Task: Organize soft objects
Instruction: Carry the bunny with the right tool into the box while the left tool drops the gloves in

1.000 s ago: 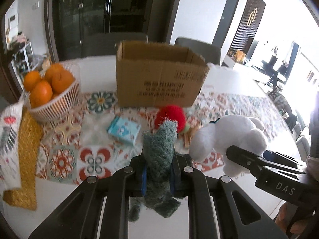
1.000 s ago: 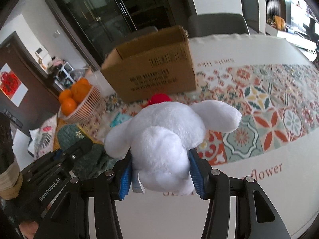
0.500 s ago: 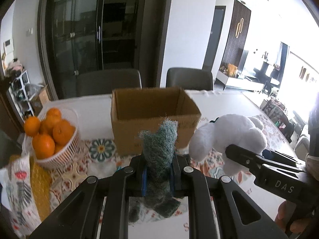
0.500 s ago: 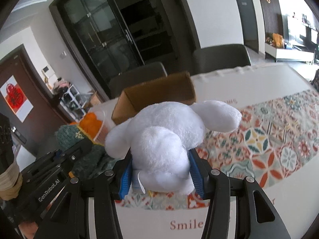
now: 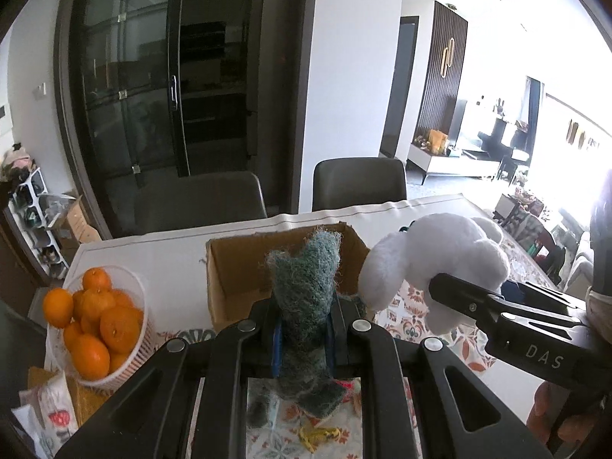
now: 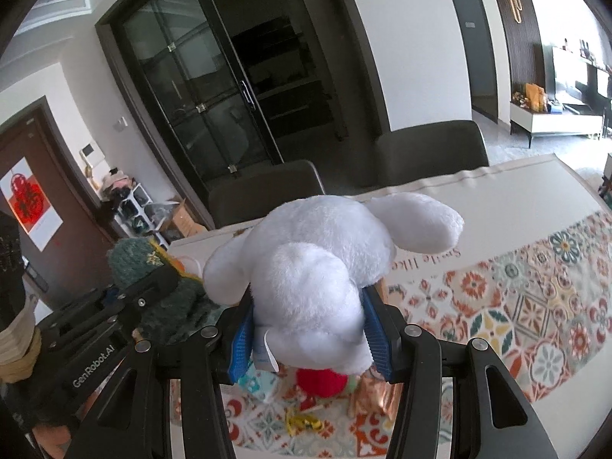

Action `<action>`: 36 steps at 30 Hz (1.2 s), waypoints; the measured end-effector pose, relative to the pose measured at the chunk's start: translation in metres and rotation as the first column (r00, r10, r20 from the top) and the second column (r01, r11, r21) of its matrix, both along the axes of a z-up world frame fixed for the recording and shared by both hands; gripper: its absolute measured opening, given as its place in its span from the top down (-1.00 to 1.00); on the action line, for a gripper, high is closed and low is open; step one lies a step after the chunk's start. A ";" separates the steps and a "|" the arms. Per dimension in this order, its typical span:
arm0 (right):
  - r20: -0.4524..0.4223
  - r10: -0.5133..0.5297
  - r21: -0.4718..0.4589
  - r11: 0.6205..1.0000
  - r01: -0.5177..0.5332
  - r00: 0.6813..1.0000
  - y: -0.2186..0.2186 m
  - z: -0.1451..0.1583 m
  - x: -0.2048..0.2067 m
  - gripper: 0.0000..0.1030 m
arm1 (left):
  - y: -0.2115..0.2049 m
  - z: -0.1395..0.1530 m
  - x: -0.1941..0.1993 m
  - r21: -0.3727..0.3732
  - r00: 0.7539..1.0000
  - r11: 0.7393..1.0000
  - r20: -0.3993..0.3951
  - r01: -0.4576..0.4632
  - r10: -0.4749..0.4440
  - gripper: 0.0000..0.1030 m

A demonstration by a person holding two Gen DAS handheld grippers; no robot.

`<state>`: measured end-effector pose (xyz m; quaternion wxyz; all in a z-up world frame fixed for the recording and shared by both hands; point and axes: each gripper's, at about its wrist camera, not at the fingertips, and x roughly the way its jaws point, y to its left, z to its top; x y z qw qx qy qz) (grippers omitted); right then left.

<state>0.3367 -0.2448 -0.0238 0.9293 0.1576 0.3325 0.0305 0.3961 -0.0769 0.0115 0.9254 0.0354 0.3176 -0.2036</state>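
White letters reading "DAS" marked the black body of the right gripper (image 5: 464,298) as seen from the left wrist camera, and "GenRobot.AI" ran along the arm of the left gripper (image 6: 153,283) in the right wrist view. On the tabletop (image 6: 508,199) a patterned cloth (image 6: 535,306) carried cursive writing, partly hidden, of which only fragments such as "like" could be made out.

The left wrist view alone showed the open cardboard box (image 5: 237,267) standing on the tabletop behind the held items, and a white basket (image 5: 134,329) of oranges (image 5: 114,329) to its left. The right wrist view alone showed a red fuzzy ball (image 6: 321,380), a light blue packet (image 6: 256,382) and a small yellow item (image 6: 302,420) lying on the cloth beneath the gripper, plus a red paper decoration (image 6: 32,199) on a brown door at the left.

The left gripper (image 5: 304,329) was squeezed nearly closed on a green knitted piece (image 5: 306,287), which stood upright between its blue pads, raised in front of the box. The right gripper (image 6: 310,340) stood moderately apart, its blue pads pressing both sides of a white plush toy (image 6: 317,267), held above the tabletop just right of the green piece.
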 end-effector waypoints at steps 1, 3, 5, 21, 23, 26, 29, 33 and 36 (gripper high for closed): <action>-0.007 0.001 -0.004 1.000 -0.001 1.000 -0.001 0.002 0.006 0.00 | -0.003 0.001 0.006 0.005 1.000 1.000 -0.002 0.002 -0.002 0.66; -0.018 0.006 -0.013 1.000 -0.006 1.000 -0.002 0.004 0.016 0.00 | -0.007 0.003 0.016 0.011 1.000 1.000 -0.002 0.004 -0.004 0.66; -0.035 0.012 -0.011 1.000 -0.012 0.999 -0.006 0.005 0.029 0.00 | -0.012 0.005 0.026 0.021 1.000 1.000 -0.002 0.005 -0.005 0.66; -0.163 0.076 0.014 0.997 -0.075 0.984 -0.016 -0.017 0.116 0.00 | -0.031 -0.010 0.112 0.065 0.999 0.998 -0.045 0.008 -0.005 0.66; -0.187 0.084 0.024 0.996 -0.081 0.979 -0.017 -0.025 0.126 0.00 | -0.033 -0.019 0.124 0.065 0.997 0.998 -0.071 0.010 -0.005 0.66; -0.217 0.105 0.049 0.994 -0.096 0.971 -0.020 -0.038 0.141 0.00 | -0.035 -0.032 0.138 0.058 0.993 0.998 -0.117 0.012 -0.005 0.66; -0.247 0.119 0.065 0.992 -0.107 0.962 -0.018 -0.050 0.155 0.00 | -0.037 -0.046 0.153 0.038 0.985 0.999 -0.171 0.012 -0.005 0.65; -0.285 0.144 0.085 0.989 -0.124 0.948 -0.016 -0.067 0.168 0.00 | -0.041 -0.062 0.167 0.026 0.973 0.999 -0.231 0.024 -0.017 0.65; -0.308 0.156 0.096 0.986 -0.133 0.938 -0.014 -0.077 0.178 0.00 | -0.045 -0.073 0.173 0.050 0.967 0.998 -0.255 0.031 -0.017 0.48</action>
